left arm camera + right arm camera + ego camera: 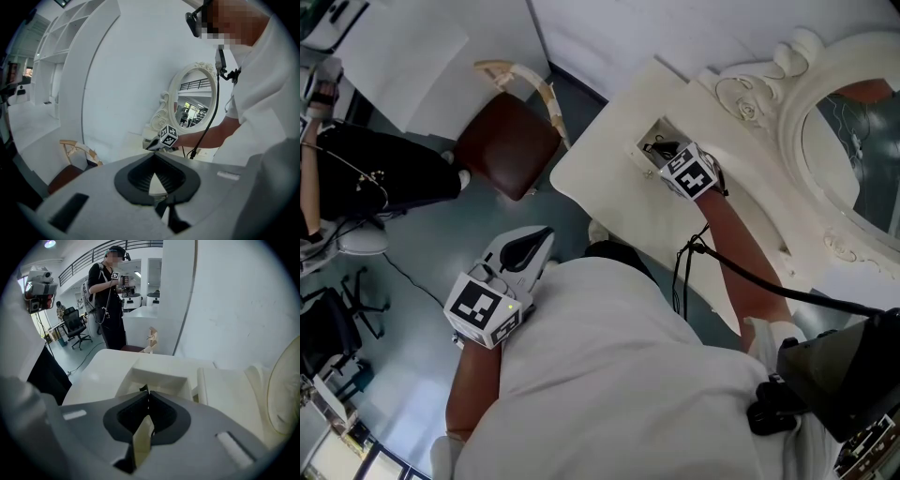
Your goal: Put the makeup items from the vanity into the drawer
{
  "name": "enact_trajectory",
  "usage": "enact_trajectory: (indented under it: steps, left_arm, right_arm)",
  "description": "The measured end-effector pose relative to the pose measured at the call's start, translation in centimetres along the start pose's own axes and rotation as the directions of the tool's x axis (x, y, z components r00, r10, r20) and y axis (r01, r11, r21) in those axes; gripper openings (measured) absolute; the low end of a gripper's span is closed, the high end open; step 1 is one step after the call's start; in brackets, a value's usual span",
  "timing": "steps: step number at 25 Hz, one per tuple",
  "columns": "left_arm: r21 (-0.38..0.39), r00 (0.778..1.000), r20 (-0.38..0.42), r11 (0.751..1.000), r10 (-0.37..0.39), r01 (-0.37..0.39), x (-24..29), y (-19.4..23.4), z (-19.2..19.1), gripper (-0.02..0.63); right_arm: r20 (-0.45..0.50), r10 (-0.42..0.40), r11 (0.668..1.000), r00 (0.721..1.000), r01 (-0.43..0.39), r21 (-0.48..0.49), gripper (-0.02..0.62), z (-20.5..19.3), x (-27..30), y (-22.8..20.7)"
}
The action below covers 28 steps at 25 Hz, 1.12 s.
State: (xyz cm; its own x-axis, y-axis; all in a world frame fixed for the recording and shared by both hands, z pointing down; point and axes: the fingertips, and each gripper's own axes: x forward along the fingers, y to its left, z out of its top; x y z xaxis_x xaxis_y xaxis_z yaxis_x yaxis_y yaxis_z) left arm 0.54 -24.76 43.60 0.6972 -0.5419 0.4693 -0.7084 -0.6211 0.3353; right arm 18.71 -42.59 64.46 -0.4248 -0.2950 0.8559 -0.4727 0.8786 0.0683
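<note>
The open drawer (648, 134) is a recessed box at the far edge of the cream vanity top (609, 202). My right gripper (662, 156) reaches over its rim, jaws closed. In the right gripper view the right gripper (146, 393) is shut and a thin dark item (143, 389) pokes out at the tips, above the drawer (159, 379). That thin dark item (656, 145) shows inside the drawer in the head view. My left gripper (547, 233) hangs shut and empty beside my body, away from the vanity. No other makeup shows on the vanity top.
An ornate oval mirror (853, 141) stands at the vanity's right. A brown-seated chair (506, 145) sits on the floor left of the vanity. A person in black (110, 301) stands far off near desks and an office chair (75, 326). A black cable (741, 272) trails along my right arm.
</note>
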Motion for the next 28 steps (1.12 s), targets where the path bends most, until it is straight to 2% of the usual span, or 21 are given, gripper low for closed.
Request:
enact_trajectory:
  steps: [9, 15, 20, 28]
  left_arm:
    - [-0.013, 1.0, -0.003, 1.0, -0.003, 0.003, 0.1, 0.9, 0.1, -0.002]
    - [-0.01, 1.0, -0.001, 1.0, -0.01, 0.01, -0.5, 1.0, -0.2, -0.002]
    - [-0.001, 1.0, 0.004, 1.0, -0.017, 0.017, -1.6, 0.7, -0.6, -0.002]
    - [0.037, 0.998, 0.012, 0.997, -0.062, 0.062, -4.1, -0.1, -1.3, -0.002]
  right_arm:
    - [-0.025, 0.026, 1.0, 0.999, -0.026, 0.009, 0.02, 0.1, 0.8, 0.3]
    - [-0.028, 0.011, 1.0, 1.0, -0.011, -0.029, 0.028, 0.1, 0.9, 0.3]
    - [-0.007, -0.019, 1.0, 1.0, 0.019, -0.002, 0.067, 0.4, -0.2, 0.0]
    - [0.067, -0.135, 0.989, 0.989, 0.129, 0.077, 0.035, 1.8, -4.8, 1.5]
